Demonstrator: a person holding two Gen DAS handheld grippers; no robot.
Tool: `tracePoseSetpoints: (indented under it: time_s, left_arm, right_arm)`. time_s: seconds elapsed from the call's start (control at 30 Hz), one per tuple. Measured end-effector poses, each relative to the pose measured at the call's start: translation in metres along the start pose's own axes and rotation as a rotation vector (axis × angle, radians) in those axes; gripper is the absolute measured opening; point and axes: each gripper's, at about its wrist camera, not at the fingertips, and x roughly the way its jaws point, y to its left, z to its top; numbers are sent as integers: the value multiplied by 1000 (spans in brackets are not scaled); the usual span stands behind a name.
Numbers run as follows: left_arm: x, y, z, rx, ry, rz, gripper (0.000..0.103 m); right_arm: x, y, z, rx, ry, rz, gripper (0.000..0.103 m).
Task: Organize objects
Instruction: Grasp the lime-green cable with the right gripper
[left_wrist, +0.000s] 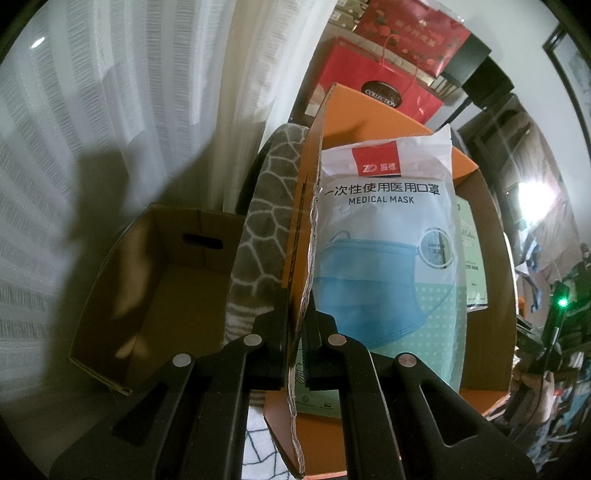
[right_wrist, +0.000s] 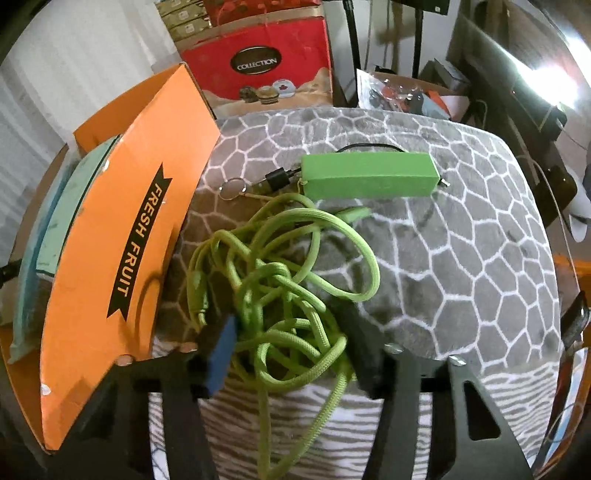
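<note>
My left gripper (left_wrist: 297, 306) is shut on the torn upper edge of the orange fruit box's side wall (left_wrist: 306, 206). A white and blue medical mask pack (left_wrist: 388, 240) stands inside that box. In the right wrist view the same orange box (right_wrist: 122, 240), printed FRESH FRUIT, lies at the left. A tangled green cable (right_wrist: 280, 280) rests on the grey patterned blanket (right_wrist: 443, 258). My right gripper (right_wrist: 286, 317) straddles the tangle, its blue pad and black finger touching the loops on both sides. A green power bank (right_wrist: 369, 173) lies farther back with a black plug (right_wrist: 277, 177) and a key ring (right_wrist: 232, 186).
An empty brown cardboard box (left_wrist: 155, 288) stands left of the orange one, in front of white curtains. Red gift bags (right_wrist: 258, 66) and stacked cartons sit behind the blanket. A mint green pack (left_wrist: 472, 254) leans in the orange box. A person's fingertips (right_wrist: 186, 347) show near the flap.
</note>
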Motion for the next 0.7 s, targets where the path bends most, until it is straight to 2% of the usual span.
tracePoseSetpoints:
  time_s: [0.13,0.33,0.37,0.7]
  left_arm:
    - [0,0,0,1,1,0,5]
    - [0,0,0,0,0,-1,5]
    - [0,0,0,0,0,-1,5]
    - [0,-1,0,-2,0,-2,5]
  right_arm:
    - [-6,2,-1,-3,-5,20,36]
    - [-33,7,2,-15,-52,53,27]
    - [-38,8,3,-20,-62,53,22]
    - [-86,19,14,-49,-152,69,15]
